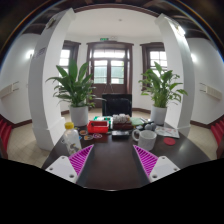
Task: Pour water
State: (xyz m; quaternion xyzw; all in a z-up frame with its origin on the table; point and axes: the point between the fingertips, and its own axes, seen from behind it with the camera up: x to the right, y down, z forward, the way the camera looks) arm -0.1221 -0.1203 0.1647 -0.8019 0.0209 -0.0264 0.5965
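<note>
Two gripper fingers (112, 160) with magenta ribbed pads (81, 158) stand spread apart over the near edge of a dark round table (110, 165), released and holding nothing. Bare dark tabletop lies between them.

Beyond the fingers, toward the table's far edge, the items stand in a loose row. A white ceramic mug (146, 139) sits just ahead of the right finger. At the left edge stands a clear plastic bottle with a pale yellow cap (71, 139), the likely water vessel, well apart from the mug. Between them lie a red box-like item (98, 126) and a cluster of small dark and green objects (122, 123); their nature cannot be determined. A small red item (169, 141) lies near the right edge.

Past the far edge, a dark chair (117, 104) faces the table. Two leafy green plants in white pots (76, 92) flank it, before a brown wooden double door (108, 68).
</note>
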